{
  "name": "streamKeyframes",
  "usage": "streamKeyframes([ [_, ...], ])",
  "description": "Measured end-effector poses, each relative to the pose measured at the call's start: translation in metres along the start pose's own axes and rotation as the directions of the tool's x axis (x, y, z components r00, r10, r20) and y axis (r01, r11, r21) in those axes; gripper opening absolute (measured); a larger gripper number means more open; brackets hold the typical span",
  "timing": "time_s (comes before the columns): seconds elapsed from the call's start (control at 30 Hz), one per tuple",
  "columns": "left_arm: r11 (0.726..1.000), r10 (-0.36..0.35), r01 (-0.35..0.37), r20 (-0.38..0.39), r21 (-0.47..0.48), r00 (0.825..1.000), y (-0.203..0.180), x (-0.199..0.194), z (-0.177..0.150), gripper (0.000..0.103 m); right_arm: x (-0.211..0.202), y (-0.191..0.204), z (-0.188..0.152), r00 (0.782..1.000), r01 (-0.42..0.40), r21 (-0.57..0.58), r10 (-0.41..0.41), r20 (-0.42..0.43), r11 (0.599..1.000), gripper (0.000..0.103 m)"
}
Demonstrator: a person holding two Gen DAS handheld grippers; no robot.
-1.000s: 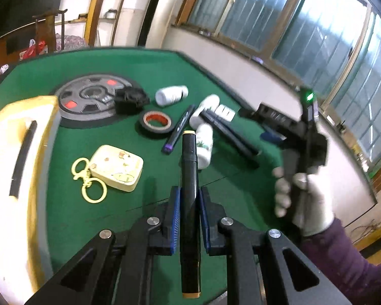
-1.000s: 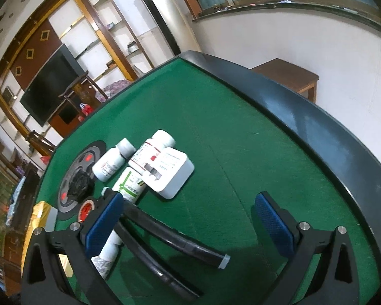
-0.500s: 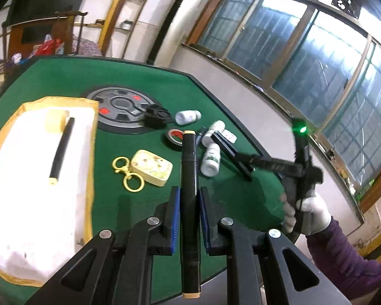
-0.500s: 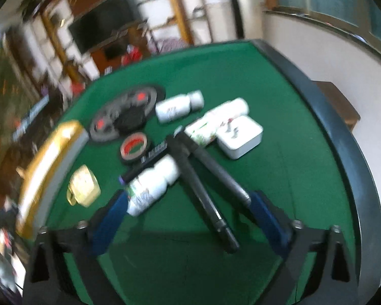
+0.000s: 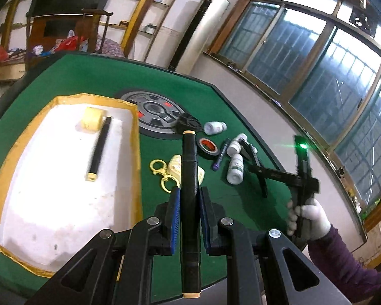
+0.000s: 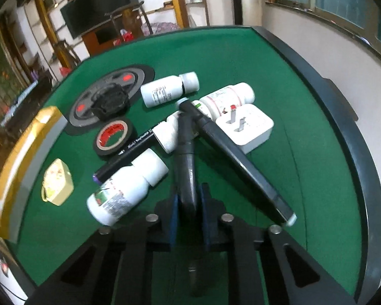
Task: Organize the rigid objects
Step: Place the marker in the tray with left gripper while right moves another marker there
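I'm over a green felt table [image 5: 94, 81] beside a row of windows. My left gripper [image 5: 189, 218] is clamped on a black marker with tan ends [image 5: 189, 178], which runs straight along the fingers and sticks out past them above the table, near the white tray with the gold rim [image 5: 137, 157]. My right gripper [image 6: 189, 211] has closed on a dark grey marker [image 6: 186, 152]; it lies between the blue pads, its far end among the white bottles [image 6: 124, 193] and the second black pen [image 6: 241, 162].
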State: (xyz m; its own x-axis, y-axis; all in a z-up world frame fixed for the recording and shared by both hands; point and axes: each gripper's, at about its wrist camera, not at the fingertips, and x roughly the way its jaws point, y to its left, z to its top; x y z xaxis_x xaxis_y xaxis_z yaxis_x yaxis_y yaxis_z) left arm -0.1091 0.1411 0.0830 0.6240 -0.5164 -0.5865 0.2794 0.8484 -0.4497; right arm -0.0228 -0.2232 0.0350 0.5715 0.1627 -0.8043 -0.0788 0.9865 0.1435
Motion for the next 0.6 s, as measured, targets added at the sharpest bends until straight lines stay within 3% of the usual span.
streamKeyframes([
  [0.17, 0.998, 0.048, -0.046, 0.038, -0.034, 0.998, 0.023, -0.013, 0.009, 0.014, -0.035, -0.001, -0.003, 0.991, -0.133, 0.078, 0.130, 0.041, 0.988, 0.014],
  [0.27, 0.994, 0.097, -0.094, 0.055, -0.051, 0.994, 0.037, -0.022, 0.017, 0.014, -0.051, 0.013, 0.000, 0.969, -0.247, 0.093, 0.243, 0.051, 0.965, 0.014],
  [0.4, 0.983, 0.176, -0.173, 0.043, -0.059, 0.983, 0.056, -0.021, 0.033, 0.014, -0.052, 0.048, 0.008, 0.918, -0.397, 0.102, 0.397, 0.020, 0.912, 0.014],
  [0.53, 0.974, 0.214, -0.213, -0.001, -0.074, 0.977, 0.080, -0.008, 0.051, 0.014, -0.032, 0.099, 0.018, 0.841, -0.529, 0.148, 0.539, -0.044, 0.836, 0.014],
  [0.6, 0.970, 0.226, -0.228, -0.034, -0.082, 0.974, 0.093, 0.006, 0.061, 0.014, -0.022, 0.125, 0.023, 0.835, -0.535, 0.141, 0.547, -0.063, 0.833, 0.014],
])
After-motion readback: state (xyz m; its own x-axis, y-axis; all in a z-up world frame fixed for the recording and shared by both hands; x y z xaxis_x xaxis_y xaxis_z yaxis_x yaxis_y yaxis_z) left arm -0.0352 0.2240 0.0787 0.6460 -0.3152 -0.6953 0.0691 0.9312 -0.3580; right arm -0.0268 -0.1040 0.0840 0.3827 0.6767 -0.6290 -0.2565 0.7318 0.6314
